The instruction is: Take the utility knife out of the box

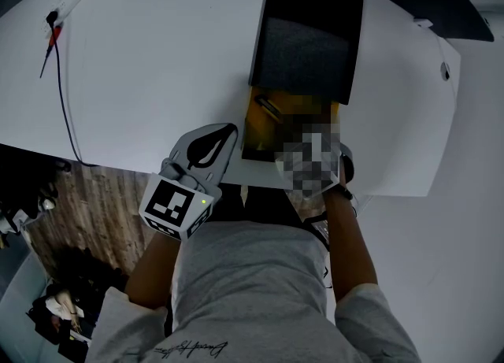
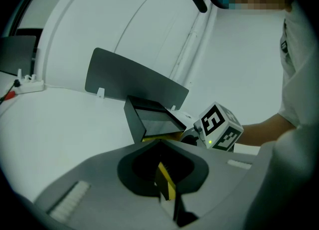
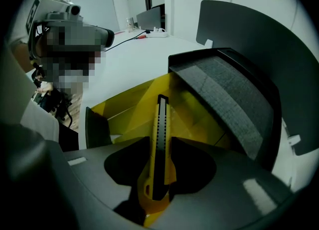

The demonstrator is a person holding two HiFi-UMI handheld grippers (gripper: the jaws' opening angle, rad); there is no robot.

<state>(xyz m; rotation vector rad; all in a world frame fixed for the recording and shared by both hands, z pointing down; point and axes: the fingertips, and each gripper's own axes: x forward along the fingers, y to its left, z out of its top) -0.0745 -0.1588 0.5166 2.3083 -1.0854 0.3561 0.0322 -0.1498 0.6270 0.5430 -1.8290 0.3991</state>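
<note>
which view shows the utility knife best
Right gripper view: the utility knife runs full length, clamped in the right tongs, over the box. Head view doesn't show it clearly; left gripper view shows only the box.

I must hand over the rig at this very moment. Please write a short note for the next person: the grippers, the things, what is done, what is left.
Left hand-held gripper: jaws together, beside the box, taking no part in the grasp.
Right hand-held gripper: shut on the utility knife.
Box: on the white table, lid open; the knife's front end points over the yellow inside.
Done: box open, knife gripped.
Left: lift the knife clear of the box.
</note>
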